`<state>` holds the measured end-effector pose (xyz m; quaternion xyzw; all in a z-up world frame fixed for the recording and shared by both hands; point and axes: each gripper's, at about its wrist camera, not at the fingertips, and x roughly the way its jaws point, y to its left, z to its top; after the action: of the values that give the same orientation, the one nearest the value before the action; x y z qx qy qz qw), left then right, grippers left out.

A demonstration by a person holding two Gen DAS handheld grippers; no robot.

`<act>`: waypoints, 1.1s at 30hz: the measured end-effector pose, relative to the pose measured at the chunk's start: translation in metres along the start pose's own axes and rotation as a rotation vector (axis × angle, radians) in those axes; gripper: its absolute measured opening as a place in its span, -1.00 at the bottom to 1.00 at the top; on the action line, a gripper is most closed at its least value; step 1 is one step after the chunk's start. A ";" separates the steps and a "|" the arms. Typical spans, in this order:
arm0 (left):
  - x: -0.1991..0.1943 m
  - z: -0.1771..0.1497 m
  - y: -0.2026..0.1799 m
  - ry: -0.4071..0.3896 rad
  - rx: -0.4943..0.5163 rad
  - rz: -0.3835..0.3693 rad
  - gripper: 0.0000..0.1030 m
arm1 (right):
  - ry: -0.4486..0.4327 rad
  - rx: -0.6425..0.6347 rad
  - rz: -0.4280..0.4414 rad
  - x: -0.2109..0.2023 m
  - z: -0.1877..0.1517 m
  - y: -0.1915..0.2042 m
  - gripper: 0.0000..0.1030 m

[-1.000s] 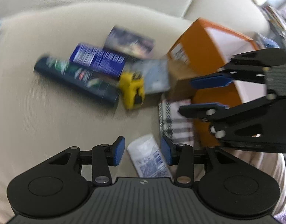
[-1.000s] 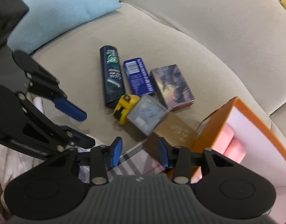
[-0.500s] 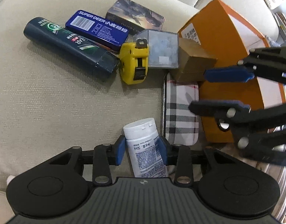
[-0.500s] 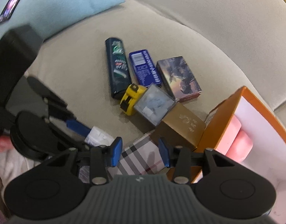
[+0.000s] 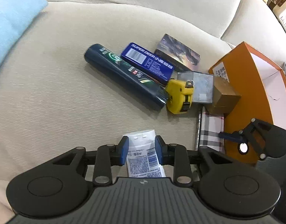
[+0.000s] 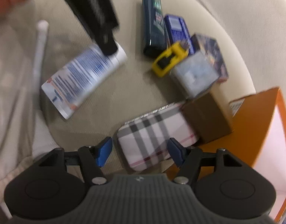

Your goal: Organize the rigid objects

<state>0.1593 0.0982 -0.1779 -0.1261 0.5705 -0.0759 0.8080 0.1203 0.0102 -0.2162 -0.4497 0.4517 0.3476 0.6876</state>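
Sofa cushion (image 5: pixel 49 102) lies open left of the clutter.
Left gripper (image 5: pixel 141 150) has just closed onto the white tube (image 5: pixel 143 156); right gripper (image 6: pixel 141 152) (just widened) straddles the plaid case (image 6: pixel 152 136), untouched, beside the orange box (image 6: pixel 254 123).

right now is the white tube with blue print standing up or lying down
Lying down: the white tube with blue print lies flat on the beige cushion, cap end between the left tongs.

Yellow tape measure (image 5: pixel 180 97) with black trim. Dark green bottle (image 5: pixel 124 76). Blue tin (image 5: pixel 147 62), white lettering. Grey-and-white plaid case (image 6: pixel 154 136), thin red lines. Orange box (image 5: pixel 249 85), white interior. White tube (image 6: pixel 85 78), blue print. Beige sofa cushion (image 5: pixel 59 97).
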 end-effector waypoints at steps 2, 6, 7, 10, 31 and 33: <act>0.001 0.001 0.001 -0.005 -0.009 0.003 -0.27 | 0.000 -0.012 -0.055 0.008 0.001 0.005 0.53; -0.005 -0.002 0.002 -0.033 -0.020 -0.003 -0.23 | 0.018 -0.022 -0.094 0.019 0.006 0.008 0.64; -0.007 -0.002 0.003 -0.044 -0.023 -0.005 -0.23 | 0.021 -0.025 -0.095 0.021 0.007 0.007 0.64; -0.013 -0.001 0.004 -0.073 -0.030 -0.016 -0.23 | 0.022 -0.018 -0.086 0.020 0.009 0.003 0.52; -0.055 -0.014 0.018 -0.151 -0.135 -0.119 -0.23 | -0.263 0.090 -0.034 -0.075 0.053 -0.011 -0.71; -0.058 -0.014 0.022 -0.158 -0.145 -0.116 -0.23 | -0.280 0.146 0.018 -0.079 0.061 -0.020 -0.71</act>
<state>0.1266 0.1332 -0.1365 -0.2224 0.5007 -0.0708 0.8335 0.1293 0.0543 -0.1246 -0.3418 0.3796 0.3793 0.7715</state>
